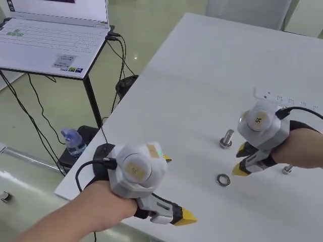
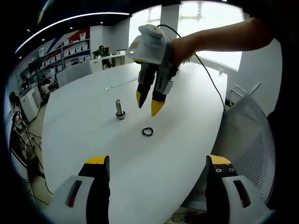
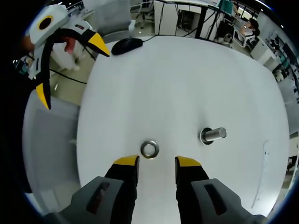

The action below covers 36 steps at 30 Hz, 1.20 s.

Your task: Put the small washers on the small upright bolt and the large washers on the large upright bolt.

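A plain white counter [image 1: 202, 65] with rounded corners stands in an open office. The left gripper view shows shelves, desks and bright windows past its far end. Left of the counter, a white laptop [image 1: 50, 38] sits open on a black stand [image 1: 92, 101]. Black cables [image 1: 35, 108] trail down to the pale floor [image 1: 146, 25], where a plastic bottle [image 1: 74, 142] stands near the counter's left edge. A white power strip [image 1: 285, 97] lies on the top at the far right, and a grey mesh chair [image 2: 250, 140] sits beside the counter's edge.

The parts lie well in from every edge, with wide white surface around them.

1 washer [image 1: 223, 179], a flat grey metal ring, lies on the counter right of the middle. The large bolt [image 1: 227, 138], silver, stands upright on its head just beyond the washer and apart from it. A small bolt [image 1: 287, 170] sits to the right of the right claw [image 1: 240, 160]; it is too small to tell more.

The right claw hovers over the counter with its yellow tips aimed down toward the washer. Its 2 jaws are a modest gap apart with nothing between them. In the right gripper view the washer lies just beyond the tips, nearer the left jaw.

The left claw [image 1: 175, 187] hangs over the near left part of the counter, well apart from the washer. Its jaws are spread wide around nothing.
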{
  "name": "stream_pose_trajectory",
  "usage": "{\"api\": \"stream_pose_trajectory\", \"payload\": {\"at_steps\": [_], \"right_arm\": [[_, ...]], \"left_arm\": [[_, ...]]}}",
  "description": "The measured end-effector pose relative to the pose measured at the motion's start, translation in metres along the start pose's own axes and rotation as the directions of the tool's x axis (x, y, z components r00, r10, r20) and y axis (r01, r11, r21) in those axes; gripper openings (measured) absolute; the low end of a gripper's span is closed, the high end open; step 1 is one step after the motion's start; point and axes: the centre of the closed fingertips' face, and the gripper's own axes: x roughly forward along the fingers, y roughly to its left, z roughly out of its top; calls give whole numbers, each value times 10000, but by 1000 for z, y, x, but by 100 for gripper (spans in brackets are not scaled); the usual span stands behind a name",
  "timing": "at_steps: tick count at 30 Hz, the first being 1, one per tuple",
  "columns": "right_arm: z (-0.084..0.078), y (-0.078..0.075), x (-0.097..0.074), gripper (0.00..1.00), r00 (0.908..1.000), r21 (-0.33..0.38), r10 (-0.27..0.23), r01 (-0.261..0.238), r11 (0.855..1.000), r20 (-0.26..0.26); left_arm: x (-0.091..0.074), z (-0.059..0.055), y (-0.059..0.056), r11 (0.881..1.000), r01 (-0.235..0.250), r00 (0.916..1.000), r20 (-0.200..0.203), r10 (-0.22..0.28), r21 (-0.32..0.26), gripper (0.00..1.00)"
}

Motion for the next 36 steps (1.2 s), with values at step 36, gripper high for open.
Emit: {"api": "stream_pose_trajectory", "payload": {"at_steps": [36], "right_arm": [[-9,1,62,34,9989,496,-423,432,9978,-195]], "left_arm": [[0,-5,-6,9997,234,9997,-49,-234,29,84]]}}
